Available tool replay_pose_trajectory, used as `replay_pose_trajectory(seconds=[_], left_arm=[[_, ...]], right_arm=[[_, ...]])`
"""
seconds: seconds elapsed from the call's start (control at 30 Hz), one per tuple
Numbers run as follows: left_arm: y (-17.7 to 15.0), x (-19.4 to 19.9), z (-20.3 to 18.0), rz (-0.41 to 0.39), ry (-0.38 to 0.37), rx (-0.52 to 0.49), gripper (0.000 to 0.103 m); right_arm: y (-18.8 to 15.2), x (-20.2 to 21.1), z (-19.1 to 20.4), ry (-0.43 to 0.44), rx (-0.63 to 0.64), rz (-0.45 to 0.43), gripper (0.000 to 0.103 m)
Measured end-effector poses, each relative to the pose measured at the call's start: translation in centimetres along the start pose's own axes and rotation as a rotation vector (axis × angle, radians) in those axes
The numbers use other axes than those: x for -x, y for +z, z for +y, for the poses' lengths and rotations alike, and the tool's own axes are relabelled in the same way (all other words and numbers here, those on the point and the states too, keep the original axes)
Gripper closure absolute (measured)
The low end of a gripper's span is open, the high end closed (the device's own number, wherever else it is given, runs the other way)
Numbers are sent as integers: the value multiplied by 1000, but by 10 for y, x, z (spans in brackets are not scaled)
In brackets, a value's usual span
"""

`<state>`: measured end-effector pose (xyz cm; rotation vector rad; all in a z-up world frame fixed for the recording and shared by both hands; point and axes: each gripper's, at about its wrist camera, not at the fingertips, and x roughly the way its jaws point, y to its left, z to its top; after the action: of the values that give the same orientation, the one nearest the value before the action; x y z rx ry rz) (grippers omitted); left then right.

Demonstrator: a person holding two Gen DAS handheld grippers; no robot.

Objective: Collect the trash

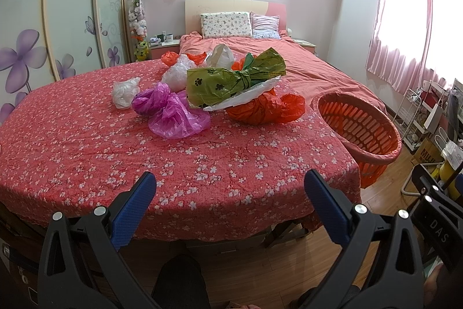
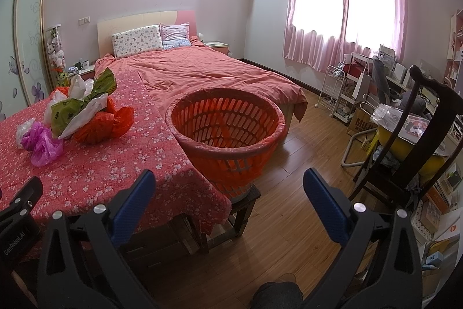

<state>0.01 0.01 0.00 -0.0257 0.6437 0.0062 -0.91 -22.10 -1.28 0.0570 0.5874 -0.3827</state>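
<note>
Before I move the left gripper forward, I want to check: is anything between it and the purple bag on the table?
Nothing visible. Only bare floral tablecloth lies between the open left gripper and the purple bag. The other bags lie behind or beside it.

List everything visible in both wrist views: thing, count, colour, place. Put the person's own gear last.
green bag: 1, olive with paw prints, knotted, top of the pile on the table
orange bag: 1 large, under the green bag; more orange scraps behind
purple bag: 1, magenta, front of the pile
white bags: several, clear to white, left and rear of the pile
table: 1, red floral cloth, foreground
basket: 1, orange slatted, on a stool right of the table, no trash visible inside
bed: 1, salmon cover, two pillows, behind the table
chair: 1, dark wood, right
curtains: pink, window
left gripper: open, holding nothing
right gripper: open, holding nothing
</note>
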Motion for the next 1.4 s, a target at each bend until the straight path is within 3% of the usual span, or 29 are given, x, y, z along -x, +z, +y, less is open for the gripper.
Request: replay_pose_trajectory(seconds=[1.4], left_arm=[[-2, -1, -3, 5, -2, 0, 2]], right_arm=[[-1, -1, -1, 0, -2, 1, 4]])
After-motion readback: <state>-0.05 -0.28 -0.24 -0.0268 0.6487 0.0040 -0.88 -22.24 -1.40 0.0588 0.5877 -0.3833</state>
